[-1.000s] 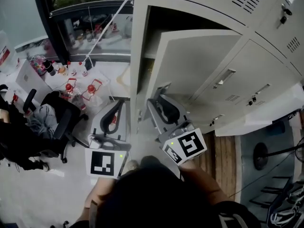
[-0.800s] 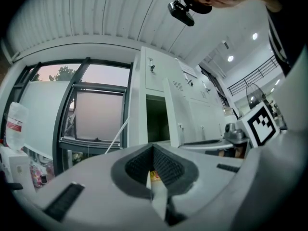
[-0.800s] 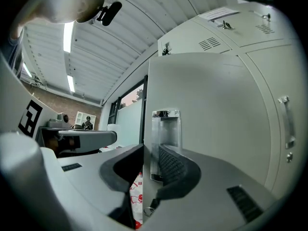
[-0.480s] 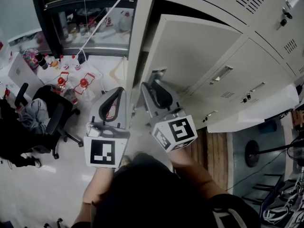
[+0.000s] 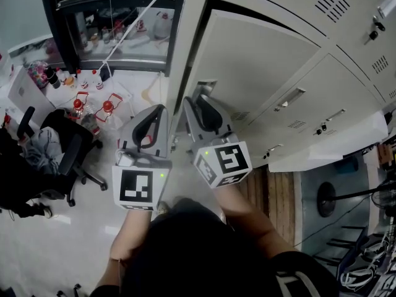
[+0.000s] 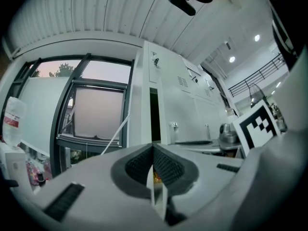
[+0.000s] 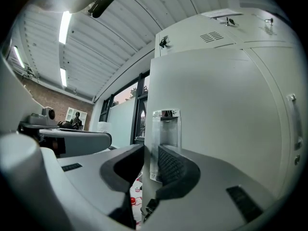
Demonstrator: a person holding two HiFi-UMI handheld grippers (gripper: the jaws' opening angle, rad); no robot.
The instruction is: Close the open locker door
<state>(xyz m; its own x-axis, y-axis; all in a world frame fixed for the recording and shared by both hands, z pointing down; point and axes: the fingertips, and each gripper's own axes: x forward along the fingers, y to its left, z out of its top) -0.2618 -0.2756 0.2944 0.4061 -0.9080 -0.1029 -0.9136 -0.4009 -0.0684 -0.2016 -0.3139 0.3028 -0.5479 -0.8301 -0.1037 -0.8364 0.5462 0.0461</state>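
Note:
The beige locker door (image 5: 260,73) stands slightly ajar, with a narrow dark gap (image 5: 185,82) left along its free edge. My right gripper (image 5: 201,101) holds that edge at the chrome handle (image 7: 166,129). Its jaws are closing, with the door's edge (image 7: 147,143) between the pads. In the right gripper view the door panel (image 7: 216,105) fills the right side. My left gripper (image 5: 156,111) hangs beside the locker frame, left of the gap, shut and holding nothing. In the left gripper view its pads (image 6: 153,165) meet, and the dark gap (image 6: 153,114) shows ahead.
Closed neighbouring lockers (image 5: 322,104) run to the right. At the left are a black office chair (image 5: 68,147), a white table with bottles (image 5: 93,98) and a window (image 5: 117,23). A wooden floor strip (image 5: 281,203) lies below the lockers.
The door has swung toward the locker frame, and the dark opening has narrowed to a slit. My right gripper has travelled with the door's edge. The left gripper has shifted slightly up.

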